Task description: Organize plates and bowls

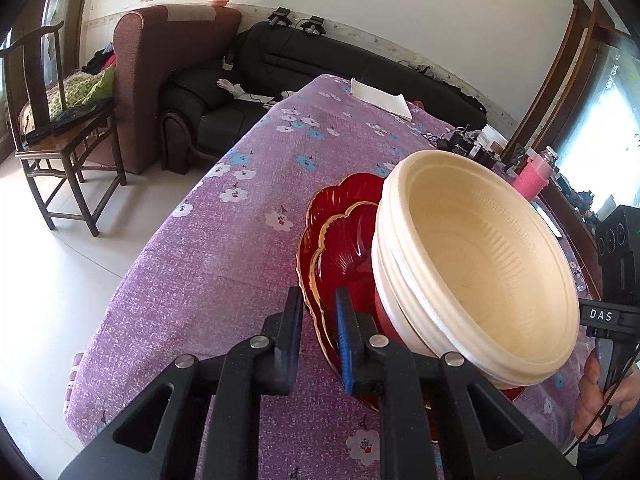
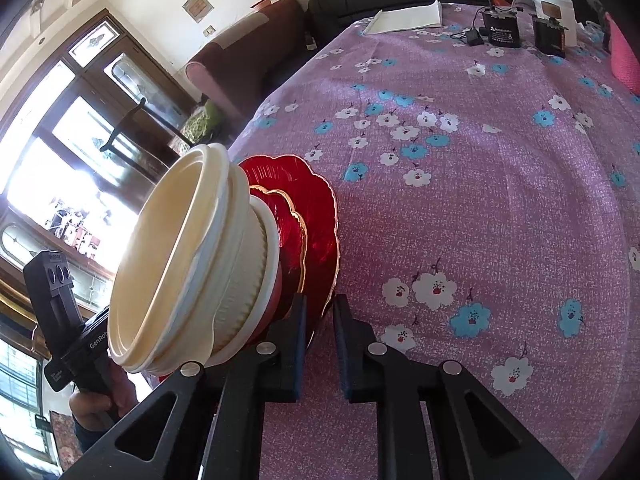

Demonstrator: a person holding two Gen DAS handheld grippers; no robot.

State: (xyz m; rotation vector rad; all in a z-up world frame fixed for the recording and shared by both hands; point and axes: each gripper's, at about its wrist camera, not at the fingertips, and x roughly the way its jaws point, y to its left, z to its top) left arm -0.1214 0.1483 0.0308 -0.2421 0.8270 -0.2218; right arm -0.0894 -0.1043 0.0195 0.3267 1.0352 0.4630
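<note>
On the purple flowered counter (image 1: 224,264) sits my stack: a big red plate (image 1: 308,248) with a wavy gold edge at the bottom, a smaller red plate (image 1: 344,240) on it, and a pile of cream bowls (image 1: 472,256) on top. The stack is near the counter's edge closest to me. The bowls open upward.

My left tongs (image 1: 320,320) are nearly shut, and the rim of the big red plate is pinched between them, one black finger outside and the blue pad (image 1: 343,340) inside. My right tongs (image 2: 320,320) are nearly shut too, and they nip the rim of the same plate (image 2: 320,216) on the other side. So I hold the plate from two sides.

From the left camera I can see the other tool with the letters "DAS" (image 1: 601,314) on it, and a hand (image 1: 600,400) holding its handle. That camera also shows a wooden chair (image 1: 60,128), a brown armchair (image 1: 168,64) and a black sofa (image 1: 320,64).

From the right camera I can see the other tool with "GenRob" (image 2: 97,340) on it; the rest of the word is hidden. This camera shows the far end of the counter better: a white sheet of paper (image 2: 408,16), a black box (image 2: 502,30) with a white label too small to read, and something pink (image 2: 624,56) at the edge. It also looks down the side of the bowls (image 2: 192,264), so I can see their ribbed walls.
</note>
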